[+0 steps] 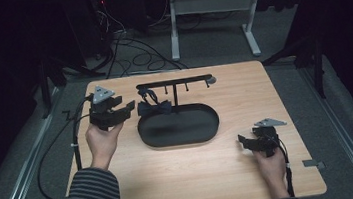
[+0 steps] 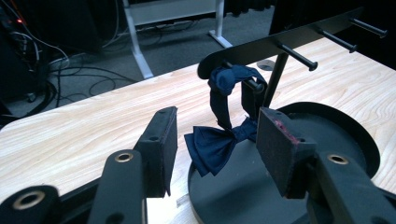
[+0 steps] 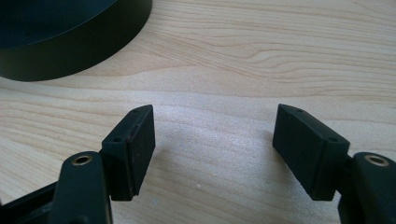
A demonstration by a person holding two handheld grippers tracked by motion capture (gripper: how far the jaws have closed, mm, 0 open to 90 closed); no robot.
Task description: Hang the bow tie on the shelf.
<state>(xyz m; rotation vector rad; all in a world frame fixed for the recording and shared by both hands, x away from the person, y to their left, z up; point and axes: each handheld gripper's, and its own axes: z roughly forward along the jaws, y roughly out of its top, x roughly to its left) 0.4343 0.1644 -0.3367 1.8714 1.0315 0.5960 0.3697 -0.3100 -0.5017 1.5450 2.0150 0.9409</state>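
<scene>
Release step: my left tongs (image 2: 212, 137) stand apart, bow tie (image 2: 215, 144) hanging on rack (image 2: 280, 39) center frame; right tongs (image 3: 212, 149) apart, idle. Next, retreat gently.

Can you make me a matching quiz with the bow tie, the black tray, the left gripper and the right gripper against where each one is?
Things:
1. bow tie
2. black tray
3. left gripper
4. right gripper

Places or states:
A. open over bare wood, near the table's right edge
B. hanging by its strap from a peg of the rack
C. open, beside the hanging tie, nothing gripped
D. lying flat in the middle of the table

Pairs: 1-B, 2-D, 3-C, 4-A
</scene>
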